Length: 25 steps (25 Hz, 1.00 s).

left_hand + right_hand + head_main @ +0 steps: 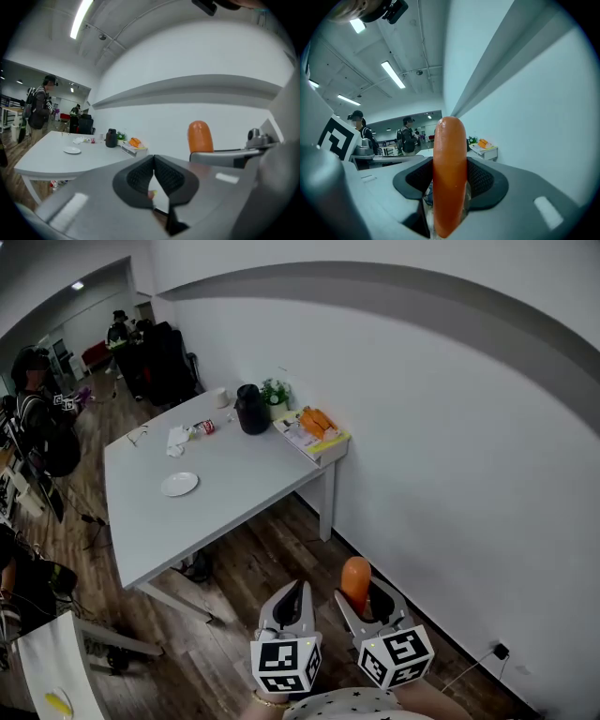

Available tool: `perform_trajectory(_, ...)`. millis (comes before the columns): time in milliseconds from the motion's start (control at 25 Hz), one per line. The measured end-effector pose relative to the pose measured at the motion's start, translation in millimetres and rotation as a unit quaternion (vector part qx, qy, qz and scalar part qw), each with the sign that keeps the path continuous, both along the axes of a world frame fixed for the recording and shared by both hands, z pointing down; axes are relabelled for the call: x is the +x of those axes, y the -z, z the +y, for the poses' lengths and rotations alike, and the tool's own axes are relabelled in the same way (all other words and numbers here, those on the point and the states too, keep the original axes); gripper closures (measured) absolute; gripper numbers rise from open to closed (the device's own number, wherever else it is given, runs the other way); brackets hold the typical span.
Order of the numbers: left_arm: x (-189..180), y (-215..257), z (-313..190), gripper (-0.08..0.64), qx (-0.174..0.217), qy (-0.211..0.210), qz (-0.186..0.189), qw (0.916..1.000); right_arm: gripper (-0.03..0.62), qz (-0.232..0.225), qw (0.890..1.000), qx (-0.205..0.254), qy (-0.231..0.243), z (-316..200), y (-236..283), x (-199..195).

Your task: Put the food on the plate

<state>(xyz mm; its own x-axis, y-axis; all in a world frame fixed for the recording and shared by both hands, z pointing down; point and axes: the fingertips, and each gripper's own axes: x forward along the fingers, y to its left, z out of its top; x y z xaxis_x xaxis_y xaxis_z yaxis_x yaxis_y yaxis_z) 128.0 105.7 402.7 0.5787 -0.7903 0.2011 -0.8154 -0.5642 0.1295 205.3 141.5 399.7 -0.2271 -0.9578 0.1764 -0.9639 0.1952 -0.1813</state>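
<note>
Head view: both tongs are off the worktop (pixel 253 486), above the wooden floor (pixel 234 615). Left tongs (pixel 292 598) clenched, empty. Right tongs (pixel 362 596) grasp 1 orange sausage (pixel 355 579), upright. White plate (pixel 179 484) lies toward the worktop's left edge, well apart from the sausage.

Left gripper view: pads (pixel 140 176) meet, nothing between.

Right gripper view: sausage (pixel 449 173) is clamped between both pads, its tip above them.
</note>
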Motion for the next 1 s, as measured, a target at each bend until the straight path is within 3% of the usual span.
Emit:
perform_trajectory(520,-102,15,-177,0.552,-0.005,0.055,-0.003,0.9985,0.374,0.010,0.997,-0.001,0.076,-187,17,-112)
perform_trajectory(1000,-211,3,-288,0.552,-0.005,0.148,-0.014,0.9889,0.374,0.010,0.989,-0.009,0.145,-309,0,-202)
